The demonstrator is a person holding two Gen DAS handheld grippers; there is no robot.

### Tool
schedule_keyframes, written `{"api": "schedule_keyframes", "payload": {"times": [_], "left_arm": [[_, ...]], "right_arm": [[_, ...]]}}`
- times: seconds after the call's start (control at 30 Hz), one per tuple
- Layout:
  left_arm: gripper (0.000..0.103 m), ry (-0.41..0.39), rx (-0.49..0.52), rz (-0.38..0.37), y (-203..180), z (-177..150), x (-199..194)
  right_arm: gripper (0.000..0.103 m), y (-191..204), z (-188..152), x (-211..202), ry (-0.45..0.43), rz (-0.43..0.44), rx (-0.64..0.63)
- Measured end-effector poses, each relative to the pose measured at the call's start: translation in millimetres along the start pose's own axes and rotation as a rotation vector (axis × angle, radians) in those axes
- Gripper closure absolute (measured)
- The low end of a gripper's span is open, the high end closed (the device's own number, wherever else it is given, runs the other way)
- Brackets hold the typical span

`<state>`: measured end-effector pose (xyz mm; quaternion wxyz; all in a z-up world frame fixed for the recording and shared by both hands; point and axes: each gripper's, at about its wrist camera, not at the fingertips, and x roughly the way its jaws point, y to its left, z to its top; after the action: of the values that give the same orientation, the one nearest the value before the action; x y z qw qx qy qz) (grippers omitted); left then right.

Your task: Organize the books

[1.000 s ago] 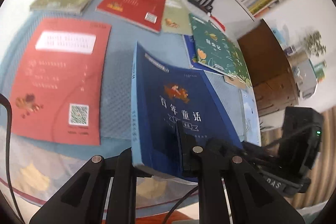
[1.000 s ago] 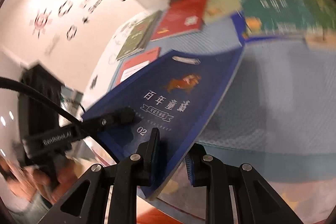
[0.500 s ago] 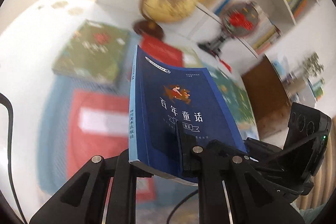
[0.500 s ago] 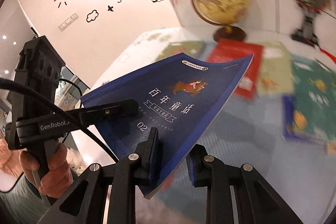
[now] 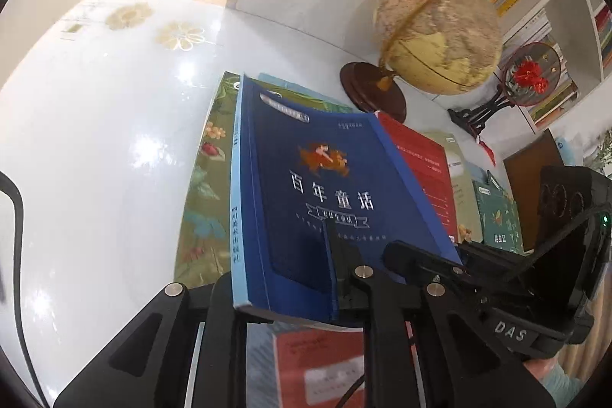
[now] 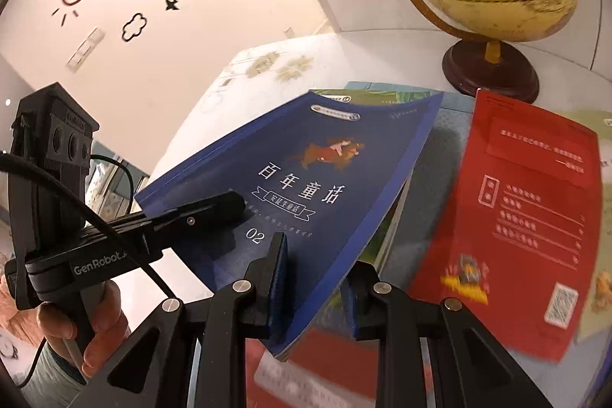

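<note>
A dark blue book (image 5: 325,178) with white Chinese title hangs tilted above the table, held from both sides. My left gripper (image 5: 283,278) grips its near edge by the spine, one pad on the cover; its jaws are opening, with the book still pressed between them. In the right wrist view the left gripper's fingertip (image 6: 229,205) lies on the blue book (image 6: 306,178). My right gripper (image 6: 315,266) is shut on the book's near right corner. A green flowered book (image 5: 202,186) lies flat on the table right under the blue one.
A globe (image 5: 440,29) on a dark wooden base stands just behind the books. A red book (image 6: 528,209) lies to the right, another red book (image 5: 321,362) below the grippers. A round fan ornament (image 5: 531,75) and bookshelves stand at the far right. White table (image 5: 95,102) spreads left.
Both grippers have carried the blue book across the table, from over the large red book and blue mat to above the green book by the globe.
</note>
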<state>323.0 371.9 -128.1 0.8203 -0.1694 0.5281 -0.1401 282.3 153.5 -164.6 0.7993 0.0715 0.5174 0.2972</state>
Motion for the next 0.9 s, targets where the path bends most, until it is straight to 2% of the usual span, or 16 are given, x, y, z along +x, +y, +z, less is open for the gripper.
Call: {"api": "schedule_keyframes", "payload": {"times": [0.07, 0.17, 0.3, 0.43, 0.57, 0.73, 0.9], "left_arm": [[0.078, 0.032, -0.004, 0.011, 8, 6, 9], [0.075, 0.081, 0.004, 0.02, 19, 6, 17], [0.074, 0.136, -0.003, 0.048, 32, 2, 25], [0.076, 0.17, 0.011, 0.138, 43, -4, 30], [0.076, 0.155, -0.025, 0.124, 52, -9, 26], [0.076, 0.121, -0.016, 0.176, 49, -17, 11], [0.076, 0.127, 0.002, 0.13, 38, -48, -7]], "right_arm": [[0.079, -6, 8, 10, 0.004, 0.008, 0.032], [0.079, -13, 15, 24, 0.023, 0.002, 0.06], [0.079, -22, 13, 36, 0.052, -0.004, 0.09], [0.079, -25, 11, 47, 0.08, -0.032, 0.102], [0.079, -25, 9, 47, 0.092, -0.019, 0.105], [0.078, -27, 3, 47, 0.145, -0.009, 0.113], [0.078, -39, -22, 14, 0.154, -0.03, 0.116]]}}
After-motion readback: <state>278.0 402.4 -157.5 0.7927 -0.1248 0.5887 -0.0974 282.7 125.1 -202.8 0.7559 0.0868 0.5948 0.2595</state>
